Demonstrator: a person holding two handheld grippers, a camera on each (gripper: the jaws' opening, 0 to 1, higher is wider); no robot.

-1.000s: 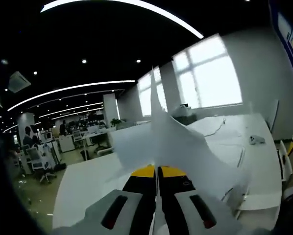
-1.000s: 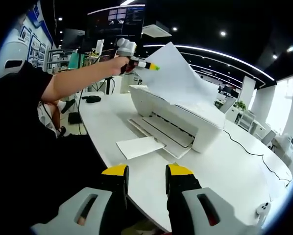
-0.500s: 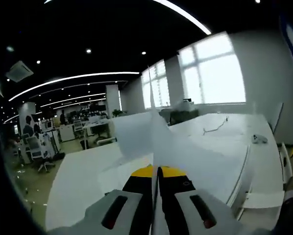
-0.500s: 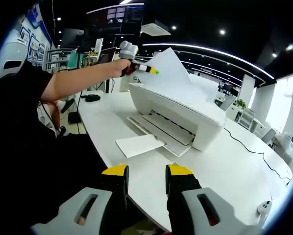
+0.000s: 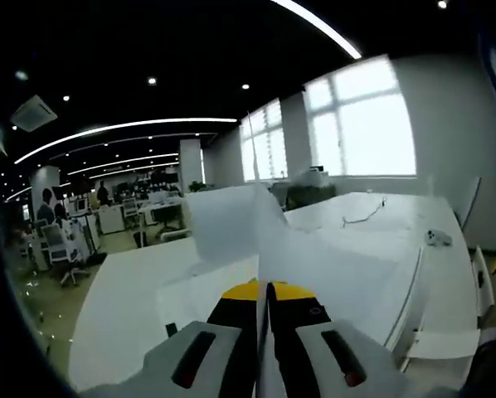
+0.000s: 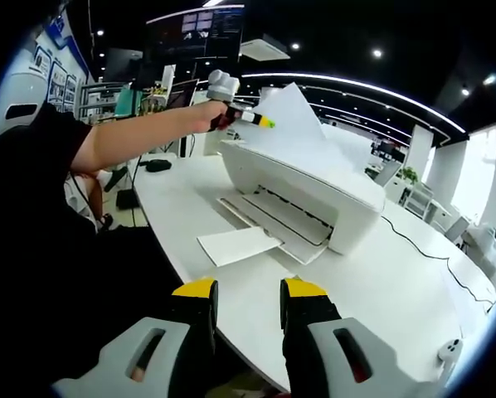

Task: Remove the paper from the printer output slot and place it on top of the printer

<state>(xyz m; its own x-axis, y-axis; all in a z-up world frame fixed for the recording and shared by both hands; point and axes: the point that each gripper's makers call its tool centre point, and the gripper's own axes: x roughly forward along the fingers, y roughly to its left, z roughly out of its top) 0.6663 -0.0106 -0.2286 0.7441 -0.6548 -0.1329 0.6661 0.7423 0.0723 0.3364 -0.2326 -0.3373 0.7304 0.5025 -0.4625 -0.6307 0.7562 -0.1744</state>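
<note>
I had the left gripper (image 5: 265, 292) clamped on one edge of the thin white paper sheet (image 6: 302, 133); its yellow-tipped jaws were pinched together with the sheet's edge running between them. In the right gripper view that gripper sat at the rear left corner of the boxy white plastic printer (image 6: 314, 192), so the sheet lay straight ahead of it, over the lid. The sheet was clear of the output slot, with its held edge raised above the lid and the far end drooping toward it. I couldn't tell if it touched. Its length ran along the printer's top, so my read was lower and let go, nothing sideways.

The right gripper (image 6: 248, 303) was parted with nothing between its jaws, hanging off the near edge of the white desk (image 6: 397, 282), well apart from the printer. Left was clearly the nearer tool.

Another white sheet (image 6: 238, 245) lay flat on the desk just beside the printer's extended tray. The room was an open office with strip ceiling lights and big windows (image 5: 360, 120).
</note>
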